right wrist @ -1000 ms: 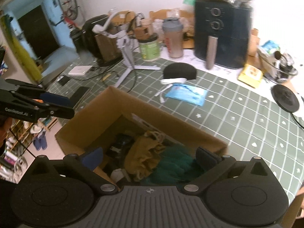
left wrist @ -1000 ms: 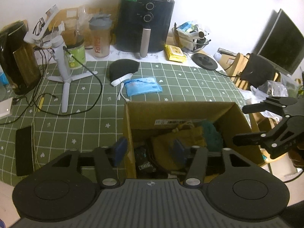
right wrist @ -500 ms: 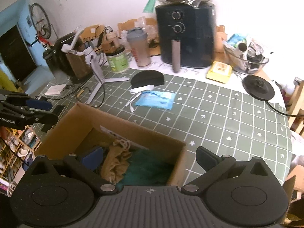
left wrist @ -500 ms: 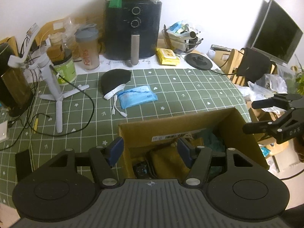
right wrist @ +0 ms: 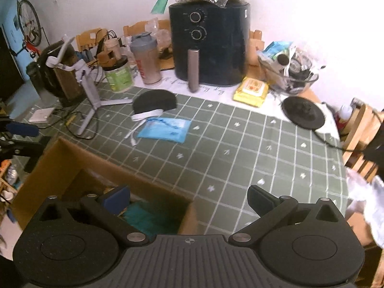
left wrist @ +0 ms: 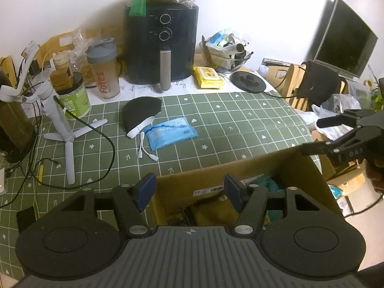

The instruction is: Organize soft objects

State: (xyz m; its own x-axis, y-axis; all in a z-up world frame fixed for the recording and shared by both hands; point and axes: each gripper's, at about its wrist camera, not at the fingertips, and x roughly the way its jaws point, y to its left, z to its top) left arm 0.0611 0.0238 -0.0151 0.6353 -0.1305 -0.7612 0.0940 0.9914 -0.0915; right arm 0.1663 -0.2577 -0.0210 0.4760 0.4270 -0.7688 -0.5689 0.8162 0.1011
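Observation:
An open cardboard box (left wrist: 240, 170) (right wrist: 72, 158) stands at the table's near edge with a tan cloth (left wrist: 211, 212) and a teal fluffy item (left wrist: 268, 184) (right wrist: 146, 216) inside. A blue soft pack (left wrist: 171, 133) (right wrist: 165, 128) and a black cap with a white strap (left wrist: 140, 112) (right wrist: 153, 102) lie on the green grid cloth beyond the box. My left gripper (left wrist: 189, 189) is open and empty above the box's near side. My right gripper (right wrist: 189, 196) is open and empty over the box's right corner; it also shows in the left wrist view (left wrist: 336, 134).
A black air fryer (left wrist: 160, 45) (right wrist: 208, 45), shaker bottle (left wrist: 103, 72), green jar (left wrist: 72, 98), white tripod (left wrist: 62, 124) with cables, yellow wipes pack (left wrist: 207, 76), glass bowl (left wrist: 225, 55) and round black base (left wrist: 248, 84) crowd the back. A monitor (left wrist: 343, 38) and chair stand right.
Both grippers have pulled back and up from the box, staying open. More of the table shows and less of the box's inside.

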